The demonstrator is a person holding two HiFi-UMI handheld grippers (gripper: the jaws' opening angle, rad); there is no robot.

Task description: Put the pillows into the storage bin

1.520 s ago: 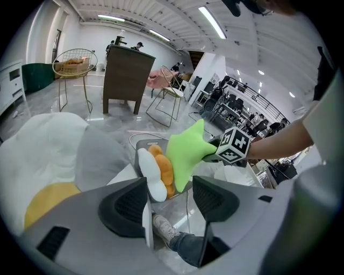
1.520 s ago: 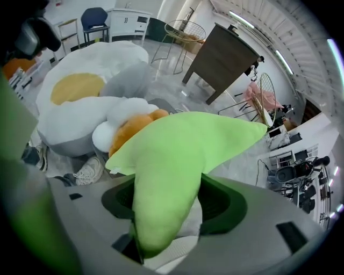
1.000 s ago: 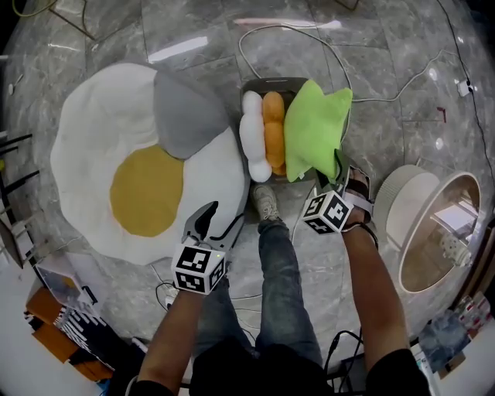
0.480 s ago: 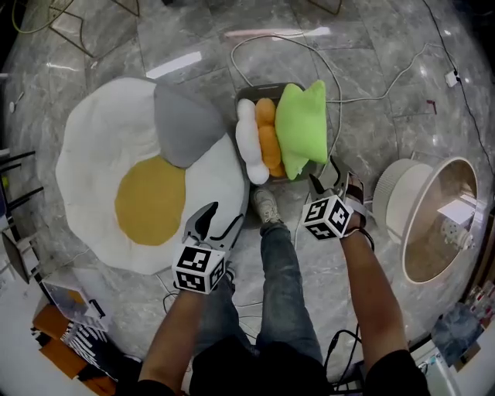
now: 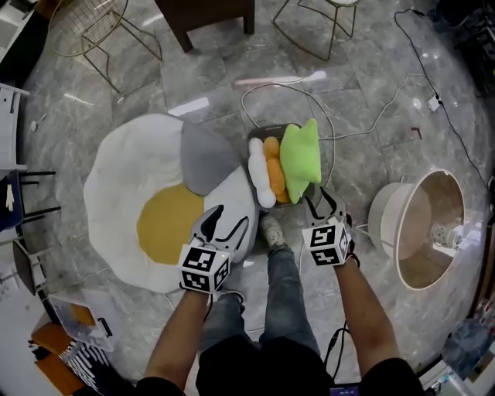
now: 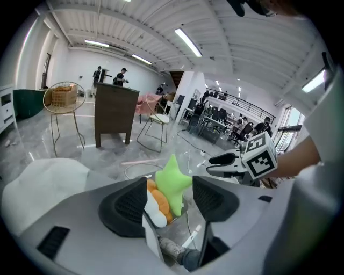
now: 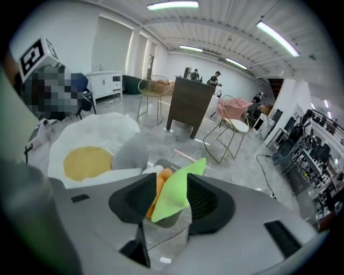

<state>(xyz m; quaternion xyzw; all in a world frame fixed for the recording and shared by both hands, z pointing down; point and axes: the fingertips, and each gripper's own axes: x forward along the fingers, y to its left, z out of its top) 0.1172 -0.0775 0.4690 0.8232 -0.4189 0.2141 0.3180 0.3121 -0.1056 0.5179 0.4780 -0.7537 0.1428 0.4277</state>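
Note:
A dark storage bin [image 5: 267, 131] stands on the marble floor with a green pillow [image 5: 300, 158], an orange pillow [image 5: 274, 166] and a white pillow [image 5: 260, 176] upright in it. A grey pillow [image 5: 203, 158] lies on the fried-egg cushion [image 5: 124, 193] to its left. My right gripper [image 5: 325, 206] hangs just short of the bin's near side, apart from the green pillow [image 7: 174, 193]; its jaws are closing with nothing between them. My left gripper [image 5: 224, 223] is open and empty over the cushion's near edge. The left gripper view shows the bin's pillows [image 6: 174, 180] beyond the jaws.
A round white fan-like object [image 5: 429, 228] lies on the floor at the right. White cables [image 5: 363, 128] loop behind the bin. Wire chairs [image 5: 100, 31] and a dark cabinet [image 5: 213, 11] stand farther back. The person's shoe [image 5: 272, 230] is between the grippers. Clutter sits at bottom left [image 5: 69, 340].
The right gripper has drawn back from the green pillow's corner toward me and its jaws have narrowed. The view has pulled back from the bin. The left gripper has barely moved.

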